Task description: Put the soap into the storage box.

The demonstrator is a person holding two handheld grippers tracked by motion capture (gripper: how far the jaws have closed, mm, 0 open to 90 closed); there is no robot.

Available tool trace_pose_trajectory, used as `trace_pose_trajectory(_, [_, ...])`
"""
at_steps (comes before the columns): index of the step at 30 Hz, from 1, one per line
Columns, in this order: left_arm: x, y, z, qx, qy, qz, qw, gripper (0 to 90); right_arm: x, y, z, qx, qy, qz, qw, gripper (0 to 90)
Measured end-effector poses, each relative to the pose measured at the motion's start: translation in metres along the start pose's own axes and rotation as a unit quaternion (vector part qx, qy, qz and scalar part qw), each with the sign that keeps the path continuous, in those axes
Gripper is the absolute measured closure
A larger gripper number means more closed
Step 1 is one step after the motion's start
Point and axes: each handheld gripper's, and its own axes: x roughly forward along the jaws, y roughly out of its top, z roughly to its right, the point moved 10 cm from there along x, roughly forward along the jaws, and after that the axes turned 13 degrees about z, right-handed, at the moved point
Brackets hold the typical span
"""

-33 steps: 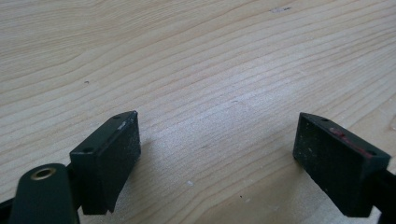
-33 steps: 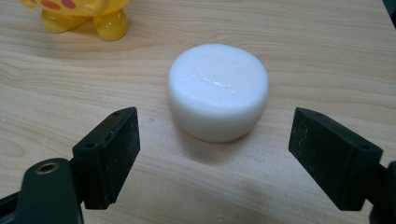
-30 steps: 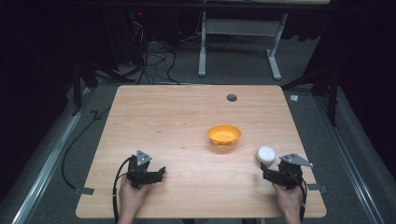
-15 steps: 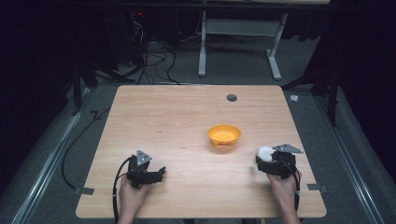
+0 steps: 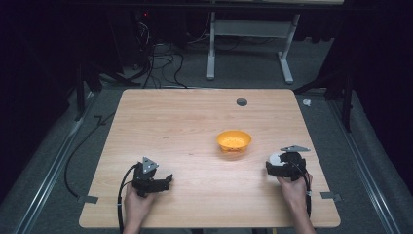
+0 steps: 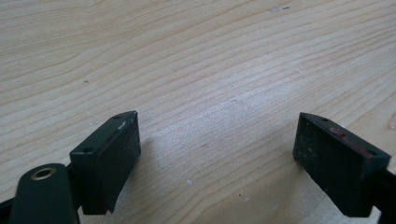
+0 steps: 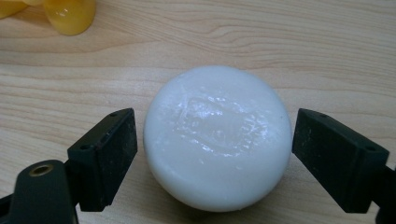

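A glossy white round puck (image 7: 215, 135), like a bar of soap, lies flat on the wooden table (image 5: 195, 126) at the near right. My right gripper (image 7: 215, 147) straddles it. Its jaws have just been closing, but a thin gap remains on each side, so the pads do not press on it. From above, the puck (image 5: 275, 159) peeks out at the front of the right gripper (image 5: 278, 165). My left gripper (image 5: 164, 182) rests at the near left, and in its own view the left gripper (image 6: 217, 135) stands open over bare wood. An orange bowl (image 5: 234, 140) sits mid-table.
The orange bowl's edge (image 7: 70, 14) lies just beyond the puck, to the upper left. A small dark round hole (image 5: 241, 102) marks the table's far side. Cables and a metal stand's legs (image 5: 248, 44) lie on the floor behind the table.
The right hand has slid left and a little forward, bringing its jaws around the white puck that lay beside them before. The left hand and the bowl have stayed put.
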Motion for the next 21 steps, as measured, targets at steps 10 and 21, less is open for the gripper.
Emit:
trace_pose_trajectory(10, [0.000, 0.000, 0.000, 0.000, 0.000, 0.000, 1.0000, 15.3, 0.010, -0.004, -0.002, -0.006, -0.002, -0.022, 0.9997, 22.1])
trace_pose_trajectory(21, [0.000, 0.000, 0.000, -0.001, -0.001, 0.000, 1.0000, 15.4, 0.010, -0.004, -0.002, -0.009, 0.010, -0.016, 0.9998, 23.8])
